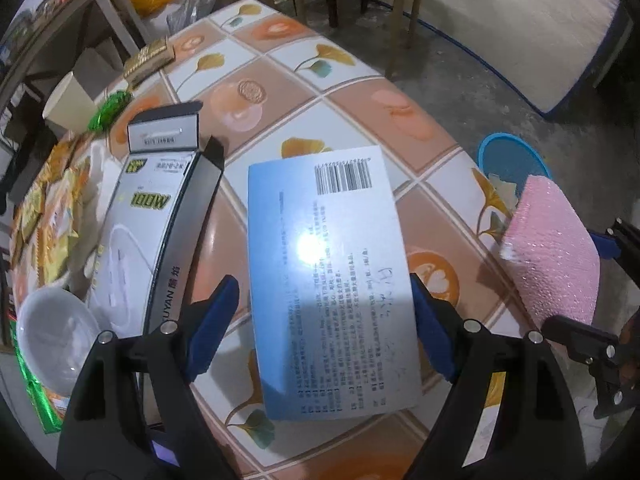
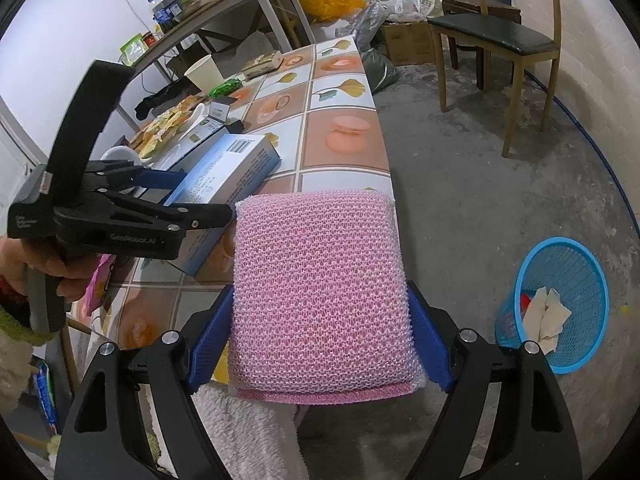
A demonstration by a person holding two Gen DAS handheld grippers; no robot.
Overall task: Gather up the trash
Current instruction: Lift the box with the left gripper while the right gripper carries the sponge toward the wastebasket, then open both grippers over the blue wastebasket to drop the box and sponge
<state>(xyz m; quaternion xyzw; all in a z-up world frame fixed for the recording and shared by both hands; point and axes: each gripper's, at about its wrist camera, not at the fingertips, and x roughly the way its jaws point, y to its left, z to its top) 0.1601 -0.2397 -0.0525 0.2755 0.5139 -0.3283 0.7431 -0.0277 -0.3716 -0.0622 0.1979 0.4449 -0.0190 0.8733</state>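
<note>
A flat blue-and-white box (image 1: 332, 280) with a barcode lies on the tiled table (image 1: 360, 92). My left gripper (image 1: 320, 328) straddles it, open: there is a gap at the left pad, while the right pad is at the box's edge. In the right wrist view the same box (image 2: 228, 172) sits between the left gripper's fingers (image 2: 208, 210). My right gripper (image 2: 320, 332) is shut on a pink mesh sponge (image 2: 320, 288), held at the table's near edge; the sponge (image 1: 552, 248) also shows in the left wrist view. A blue mesh bin (image 2: 560, 304) with crumpled paper stands on the floor to the right.
Left of the box lie a long black-and-white carton (image 1: 148, 232), snack packets (image 1: 52, 208), a white bowl (image 1: 56, 336), a paper cup (image 1: 68, 104), a green wrapper (image 1: 108, 110) and a gold box (image 1: 148, 58). A chair (image 2: 500, 40) stands beyond the table. A white towel (image 2: 248, 432) hangs below.
</note>
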